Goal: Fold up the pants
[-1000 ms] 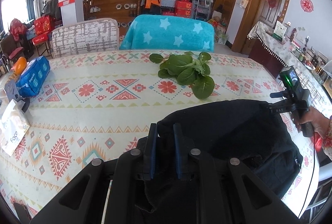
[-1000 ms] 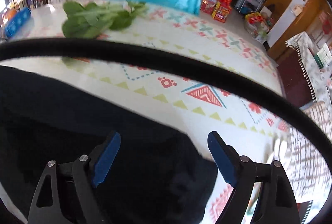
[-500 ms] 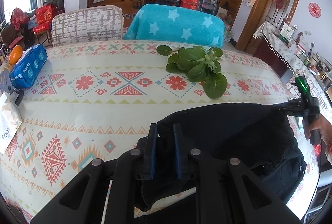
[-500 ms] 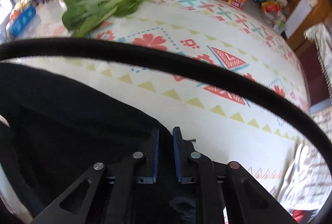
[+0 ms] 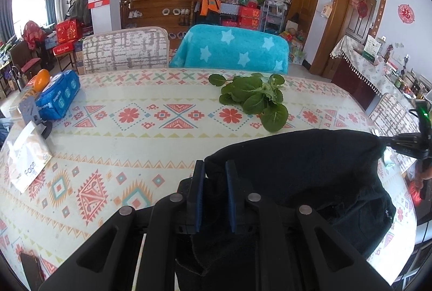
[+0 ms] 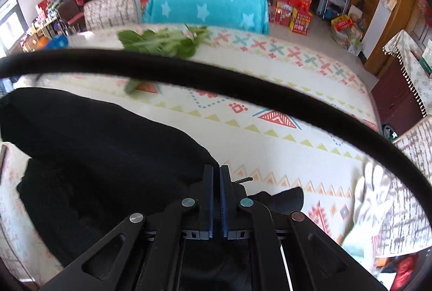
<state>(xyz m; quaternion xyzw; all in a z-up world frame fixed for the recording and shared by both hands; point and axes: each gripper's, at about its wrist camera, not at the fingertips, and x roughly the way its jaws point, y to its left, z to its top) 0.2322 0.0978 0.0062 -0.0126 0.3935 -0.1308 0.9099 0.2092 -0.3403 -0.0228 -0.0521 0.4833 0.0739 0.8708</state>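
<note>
Black pants (image 5: 302, 172) lie bunched on the patterned tablecloth (image 5: 129, 134) at the near right. My left gripper (image 5: 215, 166) is shut on the left end of their raised edge. The right gripper (image 6: 216, 172) is shut on the right end of the pants (image 6: 94, 156) and also shows in the left wrist view (image 5: 410, 142), at the far right. The edge is held up between the two grippers.
A bunch of green leaves (image 5: 256, 99) lies beyond the pants. A blue tissue pack (image 5: 58, 98) with an orange (image 5: 41, 79), and a paper packet (image 5: 25, 156), lie at the table's left. Two covered chairs (image 5: 229, 48) stand behind. A black cable (image 6: 216, 80) crosses the right view.
The right gripper has closed from open onto the pants' edge and lifted it. The left gripper has stayed shut on the pants and risen with them.
</note>
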